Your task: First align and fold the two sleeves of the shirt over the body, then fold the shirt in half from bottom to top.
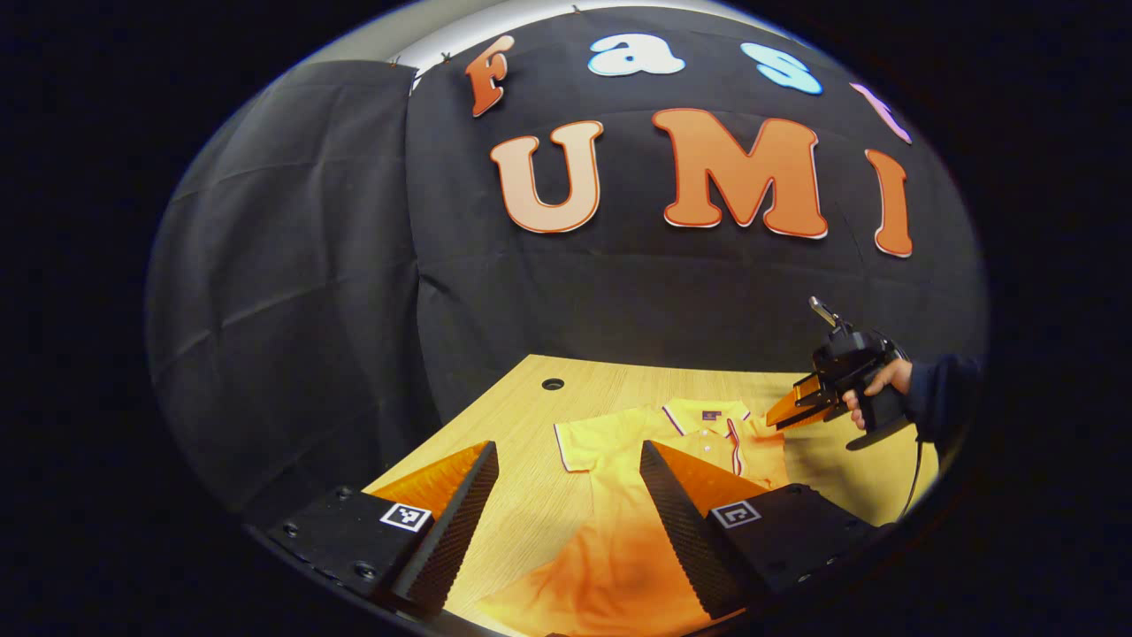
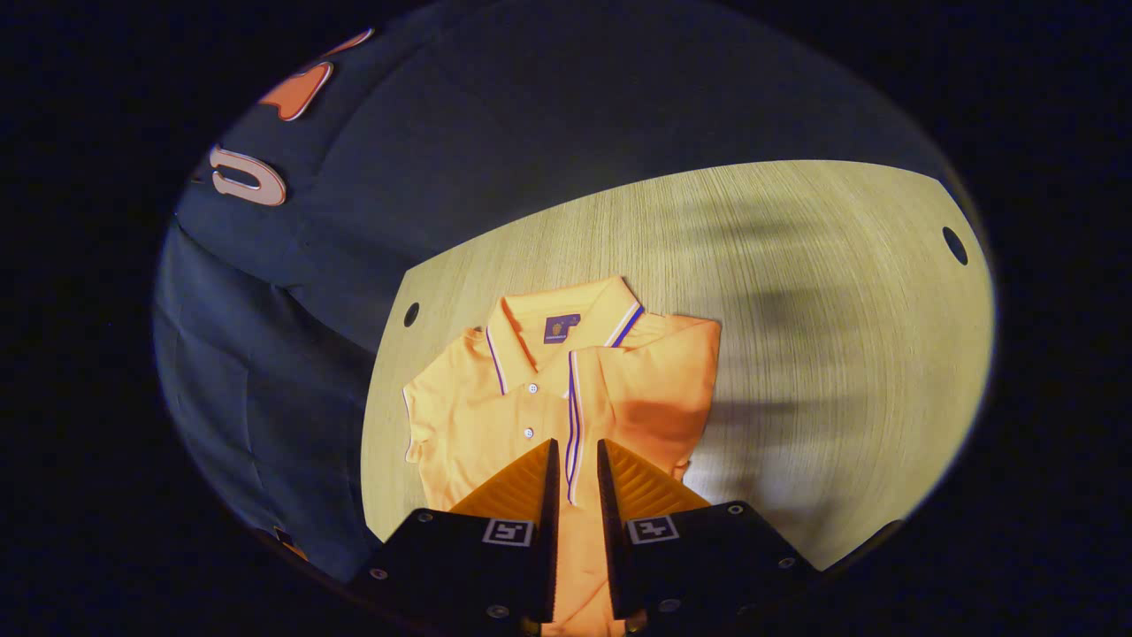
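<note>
An orange polo shirt (image 1: 610, 442) (image 2: 495, 398) with a striped collar lies face up on the wooden table (image 1: 531, 398). One sleeve (image 2: 654, 389) is folded over the chest, with its striped cuff down the middle. The other sleeve (image 1: 579, 442) (image 2: 424, 416) still lies spread out flat. My left gripper (image 1: 568, 447) hangs wide open over the shirt's lower part, holding nothing. My right gripper (image 2: 575, 442) (image 1: 774, 418) hovers at the folded sleeve near the collar. Its fingers stand a narrow gap apart, and the cuff stripe shows through that gap.
A hand (image 1: 875, 380) in a dark sleeve holds the right gripper. The table (image 2: 796, 265) has round cable holes (image 1: 553, 384) (image 2: 411, 314) (image 2: 954, 245) near its back corners. Black cloth walls close the back and left side. Bare wood lies beside the folded sleeve.
</note>
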